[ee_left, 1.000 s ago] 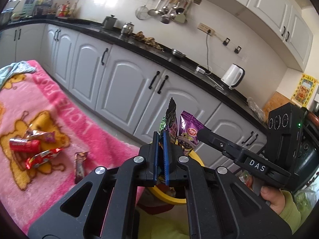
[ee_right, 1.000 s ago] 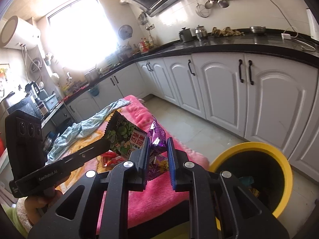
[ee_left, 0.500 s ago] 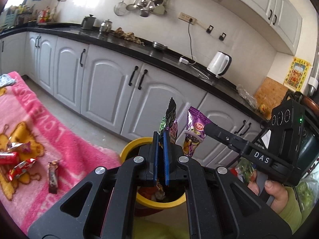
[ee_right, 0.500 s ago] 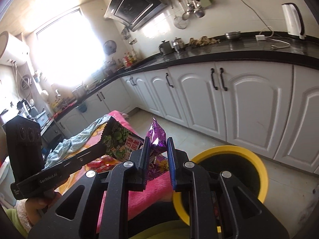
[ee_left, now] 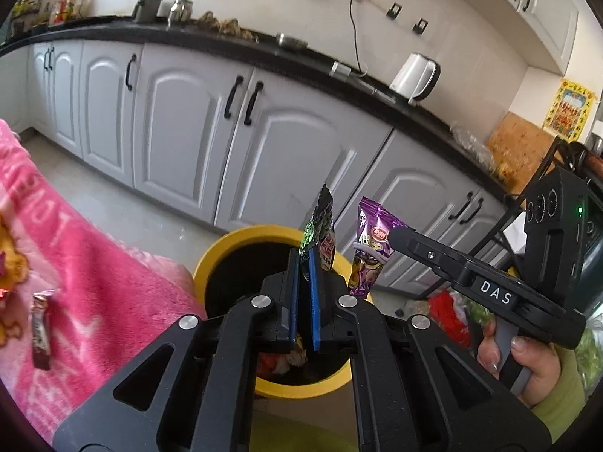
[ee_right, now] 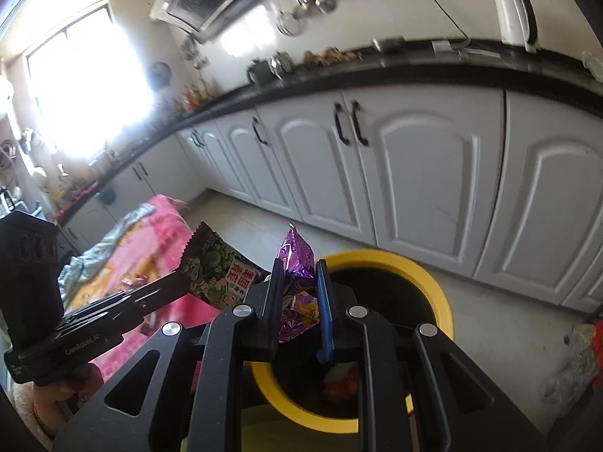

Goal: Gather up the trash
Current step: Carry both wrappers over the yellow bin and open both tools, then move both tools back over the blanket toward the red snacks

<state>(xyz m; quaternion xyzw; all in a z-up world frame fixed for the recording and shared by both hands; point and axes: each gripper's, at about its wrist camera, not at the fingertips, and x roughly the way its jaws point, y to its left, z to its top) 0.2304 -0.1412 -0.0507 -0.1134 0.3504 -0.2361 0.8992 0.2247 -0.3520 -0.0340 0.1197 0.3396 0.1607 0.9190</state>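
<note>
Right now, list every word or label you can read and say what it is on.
"DAS": on the right gripper.
"GenRobot.AI": on the left gripper.
Chinese print on the green wrapper, purple wrapper and wall poster: too small or blurred.
Pink blanket lettering: cut off.

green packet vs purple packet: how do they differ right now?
Colour: the green packet is green with pea pictures and a red label; the purple packet is shiny purple foil.
Holder: the green packet is in the left gripper, the purple packet in the right gripper.
Shape: the green packet looks flat; the purple packet looks crumpled and puffier.
Shared: both are held upright near the yellow bin.
</note>
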